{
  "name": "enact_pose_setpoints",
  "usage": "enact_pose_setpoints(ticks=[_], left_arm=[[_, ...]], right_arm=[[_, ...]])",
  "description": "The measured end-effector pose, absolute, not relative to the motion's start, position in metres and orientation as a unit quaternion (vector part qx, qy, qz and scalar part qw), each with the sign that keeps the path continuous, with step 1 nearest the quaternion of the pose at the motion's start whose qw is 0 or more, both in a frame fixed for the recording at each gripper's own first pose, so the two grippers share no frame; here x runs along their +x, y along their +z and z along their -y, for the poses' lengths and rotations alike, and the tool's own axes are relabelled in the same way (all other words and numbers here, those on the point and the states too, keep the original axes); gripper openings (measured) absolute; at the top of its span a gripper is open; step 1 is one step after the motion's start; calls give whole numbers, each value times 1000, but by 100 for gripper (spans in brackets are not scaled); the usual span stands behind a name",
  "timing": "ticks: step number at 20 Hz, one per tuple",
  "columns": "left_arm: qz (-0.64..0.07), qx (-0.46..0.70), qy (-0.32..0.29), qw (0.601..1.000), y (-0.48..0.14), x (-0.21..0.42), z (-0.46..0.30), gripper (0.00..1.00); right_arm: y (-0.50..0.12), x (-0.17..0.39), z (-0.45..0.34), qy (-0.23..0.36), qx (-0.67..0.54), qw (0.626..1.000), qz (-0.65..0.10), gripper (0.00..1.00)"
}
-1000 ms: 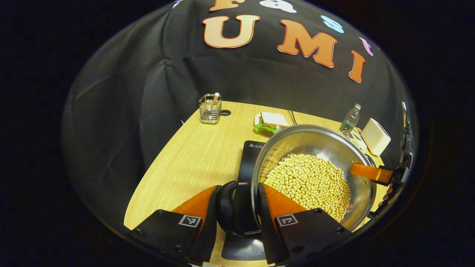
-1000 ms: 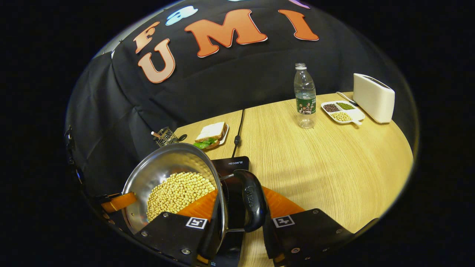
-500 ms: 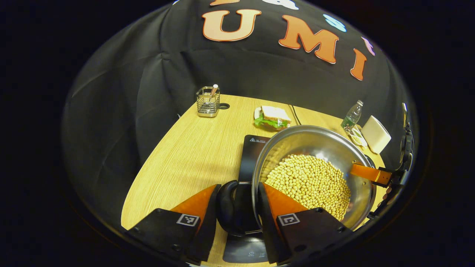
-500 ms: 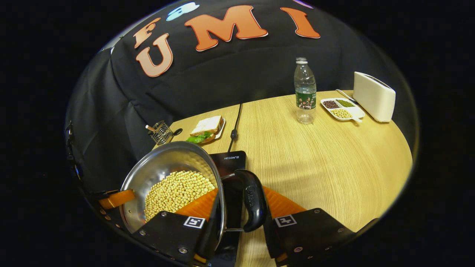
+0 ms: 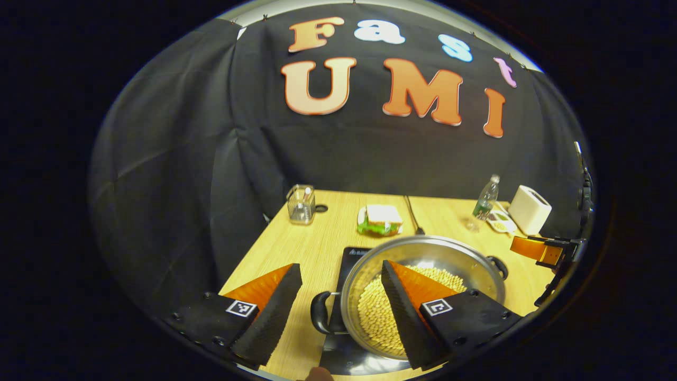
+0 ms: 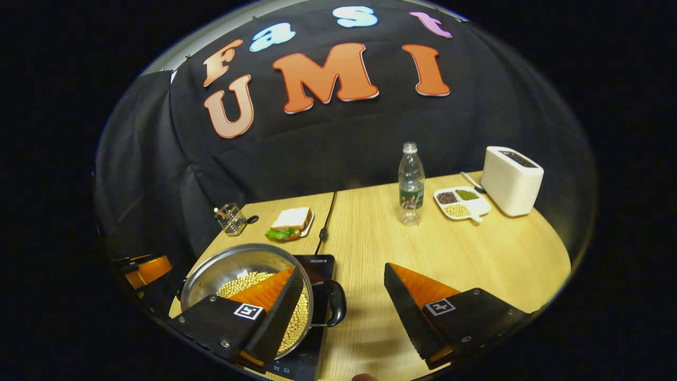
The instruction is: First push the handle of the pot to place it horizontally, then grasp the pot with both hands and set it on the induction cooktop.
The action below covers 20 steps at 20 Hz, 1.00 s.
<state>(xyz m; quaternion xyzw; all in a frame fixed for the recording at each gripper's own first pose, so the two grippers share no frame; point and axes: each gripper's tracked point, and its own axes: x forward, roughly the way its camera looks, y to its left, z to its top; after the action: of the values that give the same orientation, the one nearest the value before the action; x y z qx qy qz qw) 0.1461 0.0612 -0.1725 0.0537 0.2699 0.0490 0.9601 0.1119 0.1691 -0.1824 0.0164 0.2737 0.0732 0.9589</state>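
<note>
A steel pot (image 5: pixel 423 248) full of pale beans (image 5: pixel 375 317) rests on the black induction cooktop (image 5: pixel 350 258). Its two black side handles (image 5: pixel 320 313) point left and right. My left gripper (image 5: pixel 338 272) is open, raised above the pot's left handle and gripping nothing. In the right gripper view the pot (image 6: pixel 232 264) sits on the cooktop (image 6: pixel 320 263) at lower left. My right gripper (image 6: pixel 341 275) is open above the pot's right handle (image 6: pixel 336 302), apart from it. Each gripper appears at the far edge of the other's view: the right gripper (image 5: pixel 545 251) and the left gripper (image 6: pixel 145 267).
A wire holder (image 5: pixel 301 203), a sandwich on a plate (image 5: pixel 380 219), a water bottle (image 6: pixel 411 182), a divided dish of beans (image 6: pixel 461 202) and a white toaster (image 6: pixel 510 180) stand along the back of the wooden table. A black cable (image 6: pixel 325 222) runs back from the cooktop.
Both grippers have opened, let go of the pot's handles and drawn back and up. The pot now rests lower, flat on the cooktop.
</note>
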Motion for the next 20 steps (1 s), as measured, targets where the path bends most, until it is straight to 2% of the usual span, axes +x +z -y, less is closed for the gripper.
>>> enact_pose_setpoints(ticks=[7, 12, 13, 14, 20], left_arm=[[-144, 59, 9, 988, -43, 127, -2, 98], [-83, 43, -22, 995, 29, 83, 40, 96], [-77, 36, -24, 996, 38, 77, 43, 97], [-71, 30, -26, 997, 46, 72, 48, 97], [-18, 68, -26, 997, 83, 45, 65, 97]], right_arm=[[-67, 88, -136, 72, -16, 984, -160, 95], [2, 62, -114, 68, -30, 994, -81, 95], [11, 55, -110, 68, -29, 995, -73, 100], [19, 46, -108, 69, -27, 995, -67, 95], [65, 9, -92, 68, -29, 997, -15, 95]])
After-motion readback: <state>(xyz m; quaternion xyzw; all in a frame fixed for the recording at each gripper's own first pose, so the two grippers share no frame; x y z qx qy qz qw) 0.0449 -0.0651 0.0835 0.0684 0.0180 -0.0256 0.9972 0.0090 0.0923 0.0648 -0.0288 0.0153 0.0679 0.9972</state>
